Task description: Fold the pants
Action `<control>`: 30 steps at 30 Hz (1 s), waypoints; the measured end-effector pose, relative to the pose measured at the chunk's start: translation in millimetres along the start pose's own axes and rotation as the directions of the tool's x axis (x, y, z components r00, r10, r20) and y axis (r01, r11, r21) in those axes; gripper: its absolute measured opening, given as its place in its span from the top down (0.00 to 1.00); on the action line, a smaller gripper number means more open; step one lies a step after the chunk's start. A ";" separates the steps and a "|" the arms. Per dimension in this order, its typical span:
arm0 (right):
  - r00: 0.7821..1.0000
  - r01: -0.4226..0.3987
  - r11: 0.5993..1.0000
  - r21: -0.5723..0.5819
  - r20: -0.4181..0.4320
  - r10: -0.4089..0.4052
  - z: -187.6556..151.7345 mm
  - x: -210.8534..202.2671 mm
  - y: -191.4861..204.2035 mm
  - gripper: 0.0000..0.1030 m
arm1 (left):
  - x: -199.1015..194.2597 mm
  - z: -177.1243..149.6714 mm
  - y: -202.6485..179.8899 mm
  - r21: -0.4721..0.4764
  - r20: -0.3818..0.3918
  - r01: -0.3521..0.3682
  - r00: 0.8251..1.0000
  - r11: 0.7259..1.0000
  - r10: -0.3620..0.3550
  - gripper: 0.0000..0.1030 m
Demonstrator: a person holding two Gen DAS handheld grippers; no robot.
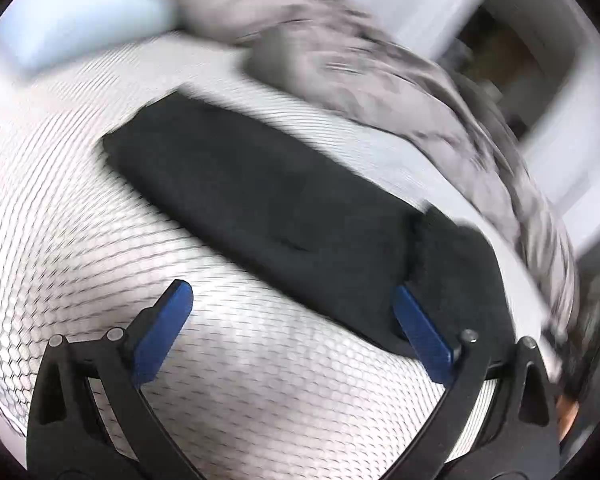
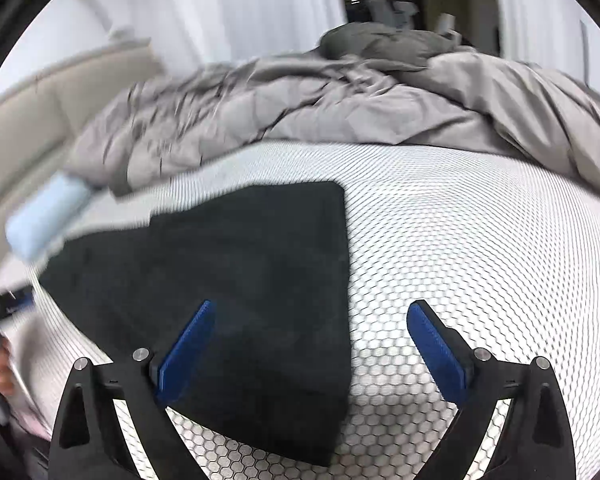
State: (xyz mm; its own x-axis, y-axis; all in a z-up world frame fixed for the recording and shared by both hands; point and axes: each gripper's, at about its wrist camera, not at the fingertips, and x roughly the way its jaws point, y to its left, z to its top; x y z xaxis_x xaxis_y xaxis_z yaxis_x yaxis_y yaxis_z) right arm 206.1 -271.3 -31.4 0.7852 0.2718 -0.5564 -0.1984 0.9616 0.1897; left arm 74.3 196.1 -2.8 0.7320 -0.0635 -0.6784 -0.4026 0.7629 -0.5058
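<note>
A: A bed with a white honeycomb-patterned cover fills both views; a rumpled grey duvet is heaped along its far side, leaving a broad bare stretch to the right of the clothing.

B: And the pants?

A: Black, folded into a flat block with straight edges, lying on the cover near the front. A pale blue pillow sits beside the far left corner of the pants, blurred.

B: The tools?

A: The left gripper is spread wide, nothing between its blue pads; its right finger overlaps the pants' edge. The right gripper is likewise wide and empty, poised above the near right edge of the pants.
</note>
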 end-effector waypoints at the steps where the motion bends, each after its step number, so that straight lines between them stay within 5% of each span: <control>1: 1.000 -0.006 1.000 0.010 0.000 0.006 1.0 -2.7 -0.9 0.05 | 6.5 6.6 15.8 -0.066 -0.010 0.034 0.999 0.997 -0.035 0.04; 7: 1.000 -0.020 1.000 -0.022 -0.018 0.020 -2.5 4.1 0.9 0.05 | 46.0 41.9 57.9 -0.247 -0.019 0.048 0.998 0.968 -0.054 0.08; 10: 0.999 -0.024 0.998 -0.058 -0.029 0.023 -1.3 16.1 5.8 0.05 | 57.4 61.0 56.8 -0.214 -0.033 -0.023 0.999 0.976 0.016 0.61; 11: 0.999 -0.019 0.998 -0.064 -0.033 0.017 -1.1 20.2 8.3 0.05 | 63.9 66.5 63.1 -0.216 -0.036 -0.055 0.998 0.975 0.048 0.91; 14: 0.998 -0.040 0.996 -0.079 -0.042 0.037 0.0 25.3 16.6 0.05 | 59.6 69.7 53.5 -0.179 -0.007 -0.090 0.996 0.980 0.090 0.98; 17: 0.999 -0.045 0.994 -0.102 -0.029 0.043 1.8 22.4 23.1 0.05 | 27.7 70.2 7.2 -0.014 0.098 -0.113 0.989 0.994 0.114 0.99; 22: 0.999 -0.038 0.994 -0.101 -0.011 0.037 3.1 16.9 19.8 0.05 | -17.6 56.7 -102.8 0.232 0.153 0.016 0.987 0.973 -0.053 0.99; 27: 1.000 -0.012 0.999 -0.043 0.007 0.012 5.0 13.1 2.2 0.05 | -18.9 -0.3 -228.4 0.463 -0.008 0.240 0.964 0.854 -0.266 0.95; 28: 1.000 -0.007 0.999 -0.037 0.010 0.007 5.4 12.2 -0.2 0.05 | -7.1 -14.8 -249.3 0.491 -0.081 0.285 0.956 0.823 -0.283 0.88; 30: 1.000 0.010 1.000 -0.026 0.013 -0.010 5.3 10.4 -7.9 0.05 | 27.0 -53.4 -283.3 0.532 -0.265 0.394 0.918 0.750 -0.295 0.50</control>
State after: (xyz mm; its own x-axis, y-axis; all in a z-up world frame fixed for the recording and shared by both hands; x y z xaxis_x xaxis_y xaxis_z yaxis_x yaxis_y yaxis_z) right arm 219.0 -276.3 -34.4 0.7949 0.2615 -0.5475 -0.2056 0.9651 0.1624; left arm 178.8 -56.2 93.7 0.6449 -0.4537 -0.6150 0.2789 0.8889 -0.3633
